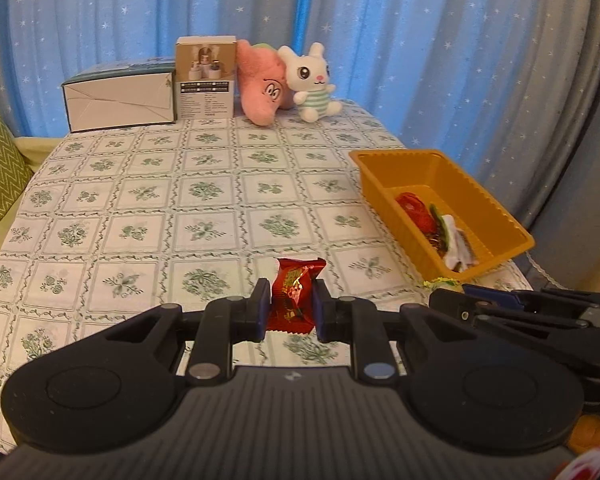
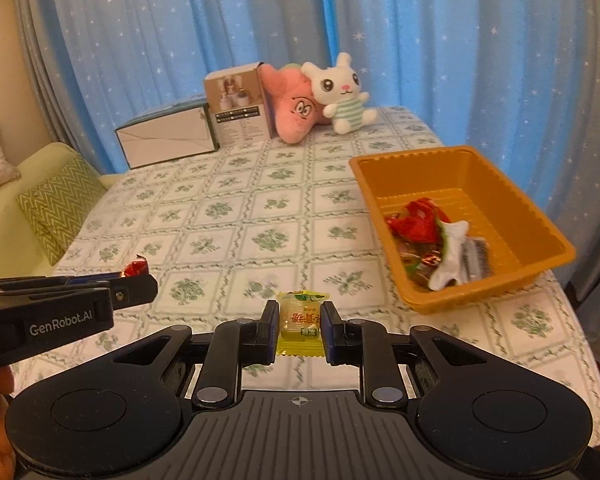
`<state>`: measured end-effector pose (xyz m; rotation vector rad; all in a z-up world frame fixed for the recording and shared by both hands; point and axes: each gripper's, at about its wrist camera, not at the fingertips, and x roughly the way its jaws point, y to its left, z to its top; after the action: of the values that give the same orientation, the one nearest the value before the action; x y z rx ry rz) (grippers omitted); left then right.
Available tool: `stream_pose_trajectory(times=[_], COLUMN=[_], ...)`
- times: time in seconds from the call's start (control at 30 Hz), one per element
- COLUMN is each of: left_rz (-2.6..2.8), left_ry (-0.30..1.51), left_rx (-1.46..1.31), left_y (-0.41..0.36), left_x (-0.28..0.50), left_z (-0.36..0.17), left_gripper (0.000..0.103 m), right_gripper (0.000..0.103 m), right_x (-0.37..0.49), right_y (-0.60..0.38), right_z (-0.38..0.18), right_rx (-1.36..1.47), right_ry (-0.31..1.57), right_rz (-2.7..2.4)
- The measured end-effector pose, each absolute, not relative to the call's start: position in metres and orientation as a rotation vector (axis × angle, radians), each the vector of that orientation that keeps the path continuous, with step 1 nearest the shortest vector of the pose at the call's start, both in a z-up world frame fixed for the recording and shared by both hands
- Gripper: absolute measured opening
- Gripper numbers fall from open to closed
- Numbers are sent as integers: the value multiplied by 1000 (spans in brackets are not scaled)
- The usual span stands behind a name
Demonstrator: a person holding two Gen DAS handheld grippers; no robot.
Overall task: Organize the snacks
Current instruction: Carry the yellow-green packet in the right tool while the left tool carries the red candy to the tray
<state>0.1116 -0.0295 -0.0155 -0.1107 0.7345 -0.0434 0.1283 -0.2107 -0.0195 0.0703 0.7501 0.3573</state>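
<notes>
My left gripper (image 1: 290,306) is shut on a red snack packet (image 1: 294,294) and holds it above the near part of the table. My right gripper (image 2: 300,326) is shut on a yellow snack packet (image 2: 301,320), also raised over the near table. An orange tray (image 1: 384,160) (image 2: 512,200) stands at the right, ahead of both grippers, with several wrapped snacks (image 2: 420,224) (image 1: 416,210) lying in it. In the right wrist view the left gripper (image 2: 134,278) comes in from the left with the red packet's tip (image 2: 137,268) showing. The right gripper's fingers (image 1: 460,304) enter the left wrist view at the right.
A green-patterned cloth covers the table (image 1: 180,200) (image 2: 228,216). At the far edge stand a white carton (image 1: 120,100) (image 2: 166,142), a small product box (image 1: 206,78) (image 2: 240,110), a pink plush (image 1: 262,84) (image 2: 294,110) and a white rabbit plush (image 1: 312,80) (image 2: 342,94). Blue starred curtains hang behind; a sofa with cushions (image 2: 56,200) sits left.
</notes>
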Motion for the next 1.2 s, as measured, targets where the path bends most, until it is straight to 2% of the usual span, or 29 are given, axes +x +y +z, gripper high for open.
stream_pose_trajectory(times=[0.7,1.2], left_rz=[-161,-212], left_ry=[718,730], left_rx=[-42,-20], left_y=[-108,-133], left_x=[100,108], left_z=[1,-3], left_gripper=[19,19], right_gripper=[22,22], right_x=[101,104], right_y=[-289,-318], right_z=[3,1], right_rx=[74,112], right_ry=[698,704], right_rz=[216,163])
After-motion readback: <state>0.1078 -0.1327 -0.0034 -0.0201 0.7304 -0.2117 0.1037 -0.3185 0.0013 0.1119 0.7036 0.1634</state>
